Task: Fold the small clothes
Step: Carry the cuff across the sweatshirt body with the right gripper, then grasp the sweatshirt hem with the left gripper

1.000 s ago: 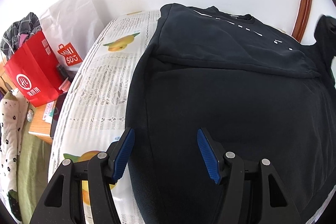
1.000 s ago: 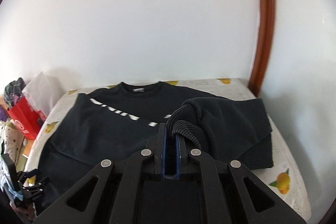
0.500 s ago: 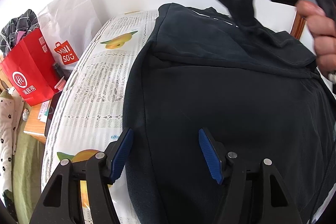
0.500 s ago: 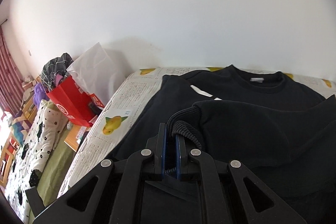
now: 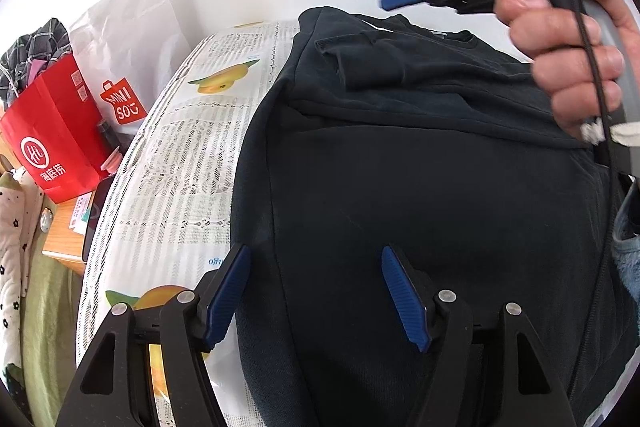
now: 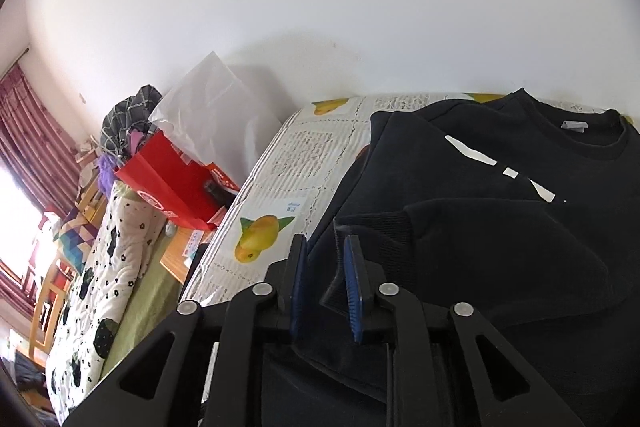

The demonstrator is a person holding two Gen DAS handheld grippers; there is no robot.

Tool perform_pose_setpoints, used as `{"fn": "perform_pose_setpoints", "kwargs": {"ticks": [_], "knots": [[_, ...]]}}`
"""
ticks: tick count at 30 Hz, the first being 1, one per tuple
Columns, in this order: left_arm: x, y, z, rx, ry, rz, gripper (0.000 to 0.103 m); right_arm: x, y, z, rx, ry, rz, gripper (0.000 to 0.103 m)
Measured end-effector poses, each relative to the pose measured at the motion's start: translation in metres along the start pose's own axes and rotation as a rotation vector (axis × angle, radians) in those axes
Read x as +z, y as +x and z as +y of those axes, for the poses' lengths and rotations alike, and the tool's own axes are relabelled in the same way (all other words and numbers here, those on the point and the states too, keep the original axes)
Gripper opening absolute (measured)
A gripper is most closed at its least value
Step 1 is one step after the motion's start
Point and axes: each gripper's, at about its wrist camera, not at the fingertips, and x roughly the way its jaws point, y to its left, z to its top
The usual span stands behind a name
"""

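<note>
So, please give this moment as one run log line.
left hand-held gripper: open over sweater | right hand-held gripper: open, sleeve released, folded across sweater

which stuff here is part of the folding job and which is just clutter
Job: black sweatshirt, its folded-over sleeve, left gripper, right gripper.
Lying about: red paper bag, white Miniso bag, floral quilt.

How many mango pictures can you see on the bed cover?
2 in the left wrist view: one mango beside the sweater's shoulder, another behind the left gripper. The sweater may hide more.
</note>
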Motion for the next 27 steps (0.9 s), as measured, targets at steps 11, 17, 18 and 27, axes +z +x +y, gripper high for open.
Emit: {"fn": "perform_pose_setpoints", "kwargs": {"ticks": [11,17,18,27], "knots": [[-0.021,-0.026,0.017,-0.043,-0.065,0.048,0.068,-0.08,-0.121,-0.074,-0.333,-0.1,-0.055,0.048],[-0.04,-0.043,0.022,-0.081,-0.074,0.057,0.065,-0.15,-0.188,-0.152,-0.552,0.004,-0.035,0.048],[-0.042,-0.045,0.022,-0.095,-0.08,0.06,0.064,-0.162,-0.198,-0.163,-0.576,0.03,-0.032,0.048],[-0.065,-0.058,0.025,-0.204,-0.128,0.081,0.045,-0.255,-0.275,-0.239,-0.7,0.261,-0.037,0.049]]}}
